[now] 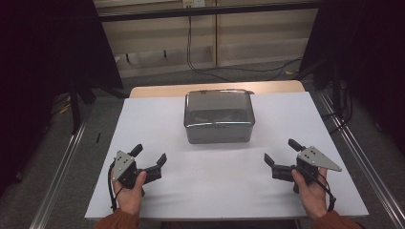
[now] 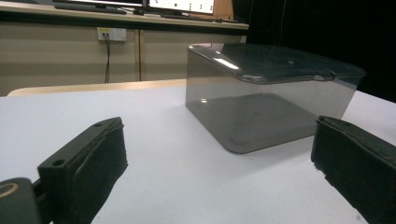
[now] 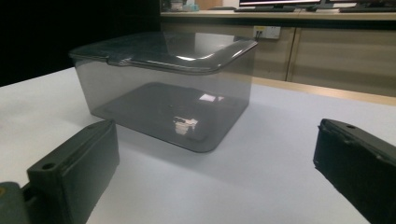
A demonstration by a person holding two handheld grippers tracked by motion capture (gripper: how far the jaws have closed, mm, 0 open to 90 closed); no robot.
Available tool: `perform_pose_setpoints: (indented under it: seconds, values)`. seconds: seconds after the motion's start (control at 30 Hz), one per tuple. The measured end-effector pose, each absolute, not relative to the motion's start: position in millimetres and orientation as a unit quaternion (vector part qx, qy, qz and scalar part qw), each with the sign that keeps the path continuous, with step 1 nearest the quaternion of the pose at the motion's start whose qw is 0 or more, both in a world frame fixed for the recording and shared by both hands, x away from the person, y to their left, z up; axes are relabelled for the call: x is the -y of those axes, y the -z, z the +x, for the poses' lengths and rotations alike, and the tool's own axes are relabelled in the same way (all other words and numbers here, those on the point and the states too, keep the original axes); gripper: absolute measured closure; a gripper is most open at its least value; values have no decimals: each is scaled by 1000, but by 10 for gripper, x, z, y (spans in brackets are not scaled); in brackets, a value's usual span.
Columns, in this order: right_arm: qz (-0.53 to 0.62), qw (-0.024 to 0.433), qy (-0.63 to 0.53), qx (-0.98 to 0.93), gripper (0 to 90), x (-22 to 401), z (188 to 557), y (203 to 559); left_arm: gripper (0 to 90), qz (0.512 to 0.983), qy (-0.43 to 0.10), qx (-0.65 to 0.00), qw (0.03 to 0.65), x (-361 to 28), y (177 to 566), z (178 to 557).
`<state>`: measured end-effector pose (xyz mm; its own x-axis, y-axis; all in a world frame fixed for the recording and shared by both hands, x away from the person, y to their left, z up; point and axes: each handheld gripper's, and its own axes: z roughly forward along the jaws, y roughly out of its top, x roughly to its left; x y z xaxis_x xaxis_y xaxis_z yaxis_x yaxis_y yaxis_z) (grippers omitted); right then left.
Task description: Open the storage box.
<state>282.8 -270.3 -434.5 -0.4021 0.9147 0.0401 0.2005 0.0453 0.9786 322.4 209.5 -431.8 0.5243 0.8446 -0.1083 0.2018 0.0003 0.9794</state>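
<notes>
So my left gripper (image 1: 152, 153) sits at the near left of the white table (image 1: 296, 114), jaws spread, nothing in them. The one smoky grey see-through plastic box with its lid on (image 1: 218, 116) is dead centre, ahead and inward of both hands, long side running left-right, about equally far from each. Looks empty, though the tint makes that iffy. My right gripper (image 1: 282, 151) is released too. Count: one box, two grippers.

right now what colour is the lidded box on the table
Smoky see-through grey box, lid included; clearest in the right gripper view.
</notes>
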Motion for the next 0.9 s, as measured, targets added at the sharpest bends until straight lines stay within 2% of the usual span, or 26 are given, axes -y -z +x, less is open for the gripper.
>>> perform_pose_setpoints:
  seconds: [0.57, 0.9]
  values:
    - [399, 307, -554, -663, 0, 2420, 2967, 4320, 33, 658, -280, -399, 574, -2087, 4331, 3217]
    - [390, 309, -555, -667, 4, 2265, 3081, 4311, 32, 660, -279, -399, 573, -2093, 4331, 3219]
